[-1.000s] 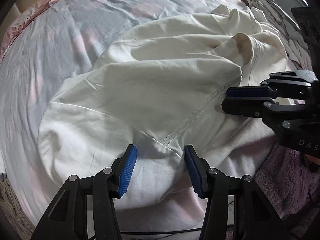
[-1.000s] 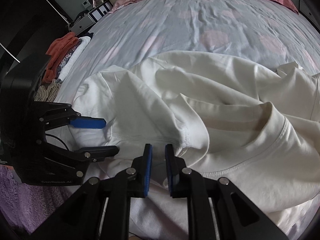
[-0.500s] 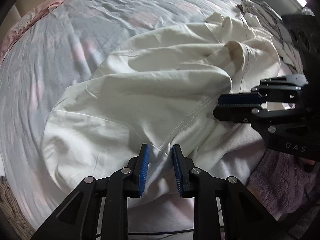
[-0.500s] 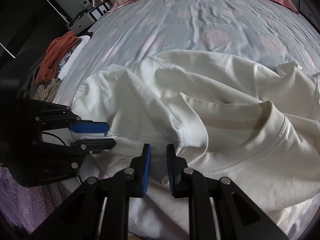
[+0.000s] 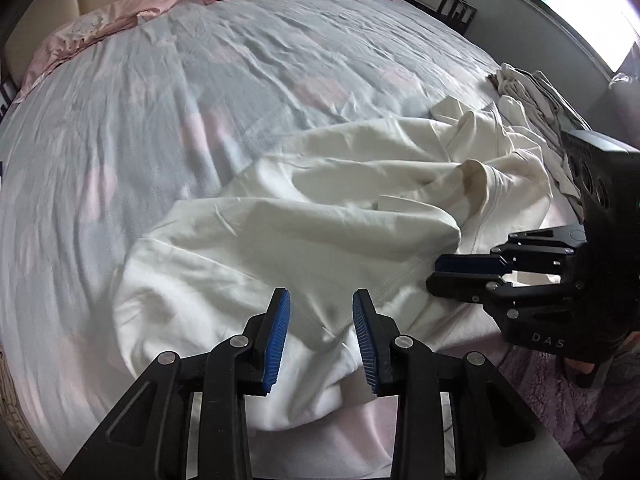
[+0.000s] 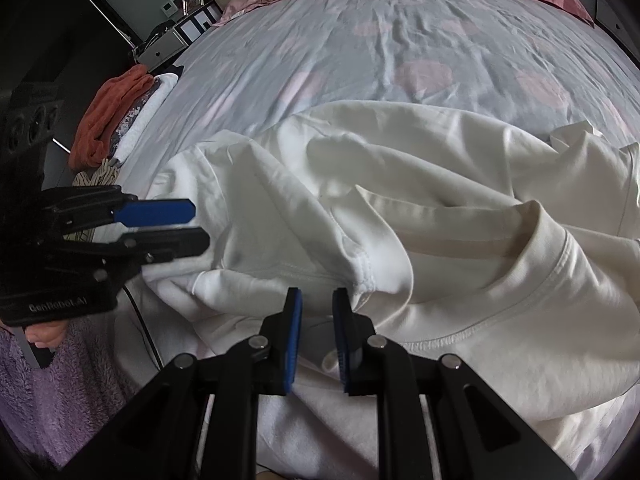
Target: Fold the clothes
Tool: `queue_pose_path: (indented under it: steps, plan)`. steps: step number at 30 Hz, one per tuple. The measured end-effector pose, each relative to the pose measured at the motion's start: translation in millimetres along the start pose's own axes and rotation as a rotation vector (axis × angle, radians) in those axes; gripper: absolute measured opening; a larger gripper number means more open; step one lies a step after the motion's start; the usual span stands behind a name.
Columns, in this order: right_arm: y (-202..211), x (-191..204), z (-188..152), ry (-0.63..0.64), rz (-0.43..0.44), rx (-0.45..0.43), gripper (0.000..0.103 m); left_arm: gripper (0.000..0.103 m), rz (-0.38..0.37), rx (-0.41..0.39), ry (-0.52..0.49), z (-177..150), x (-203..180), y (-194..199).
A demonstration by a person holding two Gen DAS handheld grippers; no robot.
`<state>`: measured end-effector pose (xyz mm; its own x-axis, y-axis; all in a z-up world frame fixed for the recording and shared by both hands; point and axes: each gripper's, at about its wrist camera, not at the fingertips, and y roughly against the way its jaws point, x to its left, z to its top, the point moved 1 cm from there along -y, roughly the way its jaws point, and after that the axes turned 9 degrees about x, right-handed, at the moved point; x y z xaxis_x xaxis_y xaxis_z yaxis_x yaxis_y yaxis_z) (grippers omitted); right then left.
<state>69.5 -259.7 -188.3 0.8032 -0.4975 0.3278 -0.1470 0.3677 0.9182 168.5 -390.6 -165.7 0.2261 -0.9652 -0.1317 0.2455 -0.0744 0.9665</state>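
A cream shirt (image 5: 320,216) is spread crumpled on the bed (image 5: 200,80), near its front edge. The cloth is judged soft, light and limp, so it will sag and slip when it is lifted. The left tool (image 5: 320,320) is opening, with a bunched fold between its pads but not pinched. The right tool (image 6: 316,332) is nearly closed; whether cloth is pinched cannot be told. The hem and the stitched seams are judged the best places to be gripped.
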Motion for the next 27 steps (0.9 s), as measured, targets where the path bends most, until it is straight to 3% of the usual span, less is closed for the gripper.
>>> queue_pose_path:
  steps: [4,9,20,22,25,27]
  plan:
    - [-3.0,0.8,1.0,0.004,-0.005,0.010,0.016,0.034,0.084,0.102,-0.054,1.7,-3.8,-26.0]
    - [-3.1,-1.2,0.6,-0.002,0.000,0.011,0.016,0.033,0.115,0.119,-0.155,-1.8,-23.2,-32.4]
    - [-2.7,-2.5,0.6,0.002,-0.001,0.010,0.016,0.033,0.194,0.200,-0.250,-10.3,-38.0,-53.5]
    - [-2.0,-2.2,0.7,0.005,-0.001,0.006,0.016,0.027,0.200,0.196,-0.266,-11.6,-40.6,-53.4]
    - [-0.7,0.1,0.9,0.014,-0.001,0.000,0.016,0.009,0.194,0.176,-0.263,-12.0,-39.5,-47.9]
    - [0.7,2.7,1.2,0.028,-0.001,-0.006,0.016,0.006,0.182,0.155,-0.249,-11.6,-36.5,-41.8]
